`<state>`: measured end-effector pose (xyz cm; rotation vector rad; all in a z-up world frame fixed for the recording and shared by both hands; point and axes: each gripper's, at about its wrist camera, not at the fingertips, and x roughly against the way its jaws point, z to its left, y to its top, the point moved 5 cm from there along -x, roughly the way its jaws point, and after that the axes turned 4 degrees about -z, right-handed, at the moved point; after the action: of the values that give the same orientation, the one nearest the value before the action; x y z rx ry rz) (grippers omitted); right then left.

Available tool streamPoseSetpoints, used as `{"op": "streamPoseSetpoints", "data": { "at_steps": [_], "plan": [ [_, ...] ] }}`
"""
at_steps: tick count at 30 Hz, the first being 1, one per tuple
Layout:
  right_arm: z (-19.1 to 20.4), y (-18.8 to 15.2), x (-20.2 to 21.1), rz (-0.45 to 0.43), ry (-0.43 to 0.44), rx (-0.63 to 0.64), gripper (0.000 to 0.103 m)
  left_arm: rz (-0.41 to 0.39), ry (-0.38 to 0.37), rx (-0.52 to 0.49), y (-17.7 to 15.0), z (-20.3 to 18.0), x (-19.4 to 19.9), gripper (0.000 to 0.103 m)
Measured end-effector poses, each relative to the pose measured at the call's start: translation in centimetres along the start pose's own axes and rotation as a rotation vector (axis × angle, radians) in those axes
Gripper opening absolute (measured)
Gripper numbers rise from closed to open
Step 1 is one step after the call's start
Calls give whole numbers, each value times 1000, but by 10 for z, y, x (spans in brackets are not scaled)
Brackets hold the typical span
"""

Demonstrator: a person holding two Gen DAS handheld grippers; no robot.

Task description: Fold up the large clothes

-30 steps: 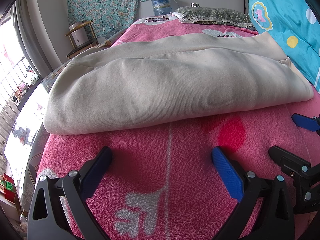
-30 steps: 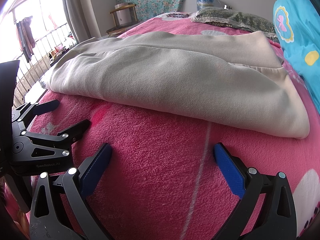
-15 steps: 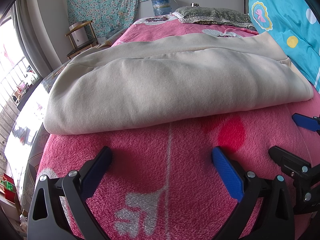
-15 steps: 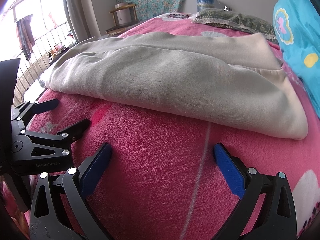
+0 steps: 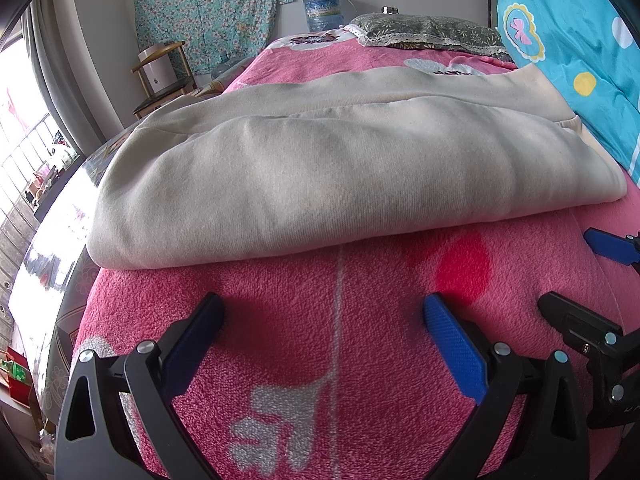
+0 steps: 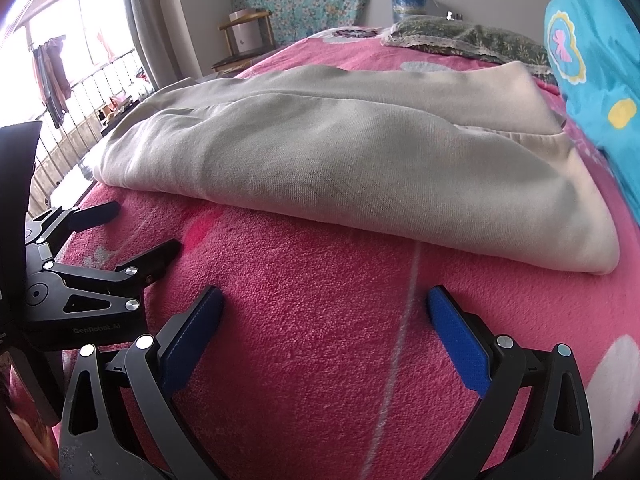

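A large cream garment (image 5: 320,176) lies folded in a long band across the pink bed blanket (image 5: 340,320); the right wrist view shows the same garment (image 6: 360,168). My left gripper (image 5: 322,312) hovers open just short of the garment's near folded edge, with nothing between its blue pads. My right gripper (image 6: 324,308) is open too, empty, over the blanket in front of the garment's right half. The right gripper (image 5: 576,276) shows at the right edge of the left wrist view. At the left edge of the right wrist view is the left gripper (image 6: 140,228).
A turquoise patterned quilt (image 5: 580,52) is piled at the right. A green pillow (image 5: 424,32) lies at the bed's far end. A wooden chair with a white box (image 5: 160,76), a water jug (image 5: 322,6), a floral cloth on the wall and a window with railings stand left and beyond.
The right wrist view has shifted very slightly; the garment and both open grippers stay where they were.
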<state>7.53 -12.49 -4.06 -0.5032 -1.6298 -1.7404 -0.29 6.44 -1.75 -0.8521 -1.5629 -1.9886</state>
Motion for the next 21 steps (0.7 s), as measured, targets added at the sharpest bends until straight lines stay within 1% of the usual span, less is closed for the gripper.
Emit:
{"op": "streamPoseSetpoints", "data": {
  "at_steps": [6, 21],
  "plan": [
    [-6, 0, 2, 1, 27, -21, 97, 0, -1, 1, 0, 0, 0, 98],
    [-8, 0, 2, 1, 28, -22, 97, 0, 0, 0, 0, 0, 0, 98]
  ]
}}
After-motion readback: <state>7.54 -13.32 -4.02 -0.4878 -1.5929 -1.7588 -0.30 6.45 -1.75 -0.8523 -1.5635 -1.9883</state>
